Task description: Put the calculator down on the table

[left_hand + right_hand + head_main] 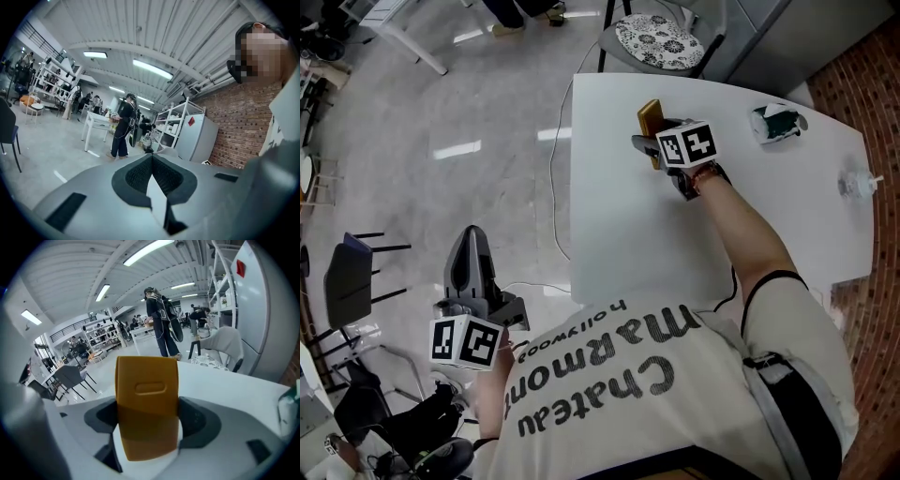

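Calculator [651, 125] over table [619, 234]
My right hand-held gripper [147, 427] clamps it; only that view shows its slotted back. My left hand-held gripper [152, 171], closed empty, hangs beside the table.

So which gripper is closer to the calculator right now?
Right. The right gripper is shut on the calculator over the white table; the left gripper is off the table's edge, over the floor, jaws together, holding nothing.
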Motion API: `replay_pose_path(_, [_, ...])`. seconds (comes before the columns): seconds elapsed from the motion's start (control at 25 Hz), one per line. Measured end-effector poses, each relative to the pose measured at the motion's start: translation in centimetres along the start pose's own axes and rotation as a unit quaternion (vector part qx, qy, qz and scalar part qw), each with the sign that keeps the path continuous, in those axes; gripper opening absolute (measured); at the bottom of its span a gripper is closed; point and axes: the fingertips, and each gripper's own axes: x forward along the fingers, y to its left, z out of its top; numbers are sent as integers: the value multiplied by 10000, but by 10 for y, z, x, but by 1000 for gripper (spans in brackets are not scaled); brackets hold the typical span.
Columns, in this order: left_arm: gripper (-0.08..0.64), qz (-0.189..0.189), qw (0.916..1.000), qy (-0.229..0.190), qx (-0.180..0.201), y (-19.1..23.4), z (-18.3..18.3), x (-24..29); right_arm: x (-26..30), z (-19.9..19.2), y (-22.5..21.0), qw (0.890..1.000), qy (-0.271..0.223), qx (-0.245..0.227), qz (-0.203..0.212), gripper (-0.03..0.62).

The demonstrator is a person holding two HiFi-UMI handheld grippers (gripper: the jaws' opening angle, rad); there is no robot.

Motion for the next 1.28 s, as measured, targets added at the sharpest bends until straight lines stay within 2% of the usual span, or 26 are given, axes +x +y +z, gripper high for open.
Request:
replay_pose_path(0.12, [2, -2, 10000, -26, 14, -1, 2, -4, 5, -4, -2, 9996, 142, -116, -194, 357])
replay_pose_path(0.68, [2, 170, 9998, -60, 29, 8, 4, -17, 23, -33, -10, 9966, 594, -156, -542, 347])
replay_pose_path(1.28, [2, 203, 9998, -60, -20, 12, 1, -19, 28, -39, -3, 9943, 743, -567, -519, 365])
